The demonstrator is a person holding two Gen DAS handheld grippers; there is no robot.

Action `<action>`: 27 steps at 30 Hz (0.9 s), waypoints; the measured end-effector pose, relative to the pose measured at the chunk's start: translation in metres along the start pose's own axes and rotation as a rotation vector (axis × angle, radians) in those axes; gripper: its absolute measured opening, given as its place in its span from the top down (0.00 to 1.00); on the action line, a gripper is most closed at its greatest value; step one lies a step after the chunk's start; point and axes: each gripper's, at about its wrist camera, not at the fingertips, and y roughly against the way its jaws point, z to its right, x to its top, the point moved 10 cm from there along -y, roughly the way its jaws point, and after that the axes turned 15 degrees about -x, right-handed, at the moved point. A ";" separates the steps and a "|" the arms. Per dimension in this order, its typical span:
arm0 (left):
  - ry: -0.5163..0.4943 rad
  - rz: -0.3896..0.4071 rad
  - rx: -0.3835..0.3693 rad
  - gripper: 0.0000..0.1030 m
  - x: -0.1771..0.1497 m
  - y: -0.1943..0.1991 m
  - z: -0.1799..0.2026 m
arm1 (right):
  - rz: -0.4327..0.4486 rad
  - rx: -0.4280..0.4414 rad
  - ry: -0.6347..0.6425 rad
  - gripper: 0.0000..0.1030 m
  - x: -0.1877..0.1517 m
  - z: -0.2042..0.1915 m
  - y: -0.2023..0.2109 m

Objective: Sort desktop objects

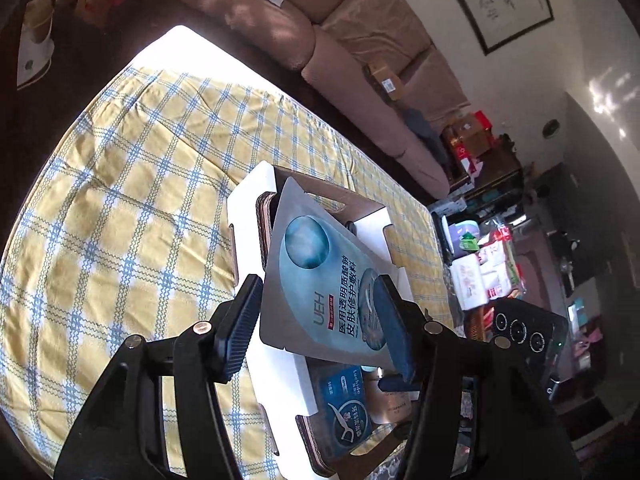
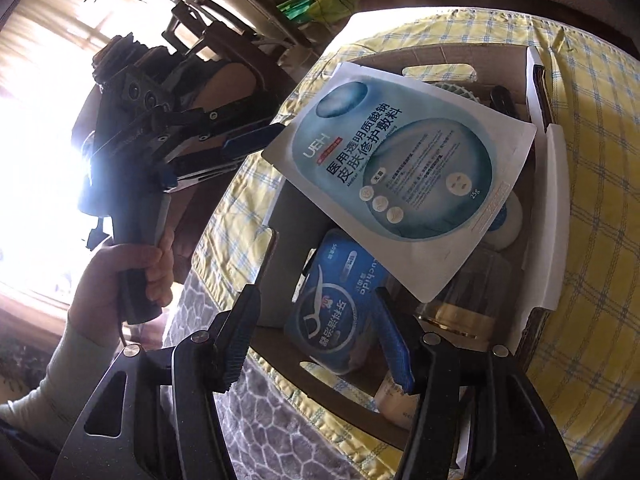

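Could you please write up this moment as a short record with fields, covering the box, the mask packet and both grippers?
surface: table with a yellow checked cloth
container: open cardboard box on the cloth
top item: face mask packet lying tilted across the box
below it: blue floss pack, a glass jar, other small items partly hidden
left gripper: open, fingers either side of the packet's near end, not clamped
right gripper: open, over the box, holding nothing
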 end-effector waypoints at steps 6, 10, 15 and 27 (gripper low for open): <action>-0.020 -0.049 -0.019 0.47 -0.027 -0.006 0.013 | 0.065 -0.127 0.032 0.42 0.022 0.014 0.009; -0.075 -0.072 0.029 0.45 -0.037 -0.007 0.020 | 0.103 -0.184 0.024 0.42 0.037 0.031 0.013; -0.136 -0.073 0.076 0.46 -0.036 0.001 0.029 | 0.090 0.024 -0.048 0.41 0.023 0.014 0.029; -0.177 -0.216 0.016 0.46 -0.063 -0.019 0.070 | 0.013 -0.045 -0.096 0.42 0.020 0.038 0.006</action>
